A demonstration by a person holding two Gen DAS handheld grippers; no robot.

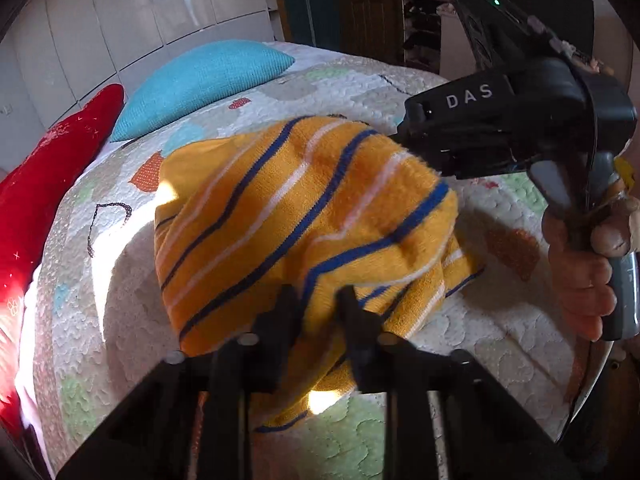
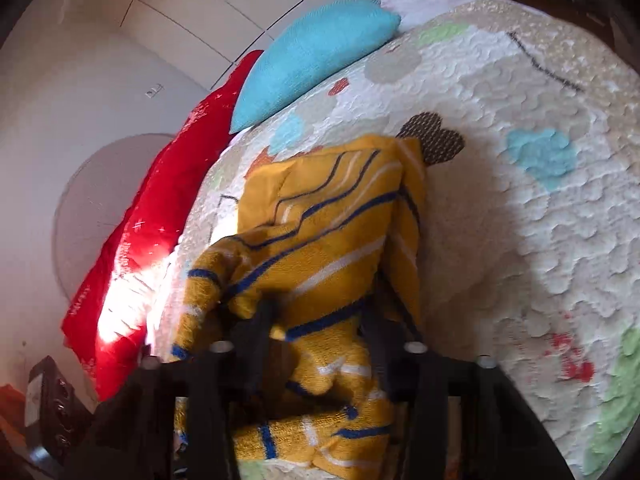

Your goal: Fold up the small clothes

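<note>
A small orange knit garment (image 1: 296,224) with blue and white stripes hangs bunched above the quilted bed (image 1: 100,280). My left gripper (image 1: 316,300) is shut on its near edge. My right gripper (image 1: 424,152) reaches in from the right in the left wrist view and pinches the garment's far right edge. In the right wrist view the right gripper (image 2: 320,312) is shut on a thick fold of the garment (image 2: 332,248), which drapes over and between its fingers (image 2: 260,332). The garment's lower part trails onto the bed.
A turquoise pillow (image 1: 200,80) and a red cushion (image 1: 44,184) lie along the bed's far left side by white glossy cabinets (image 1: 120,12). A shelf with clutter (image 1: 428,12) stands beyond the bed. A power strip (image 2: 52,400) sits at lower left.
</note>
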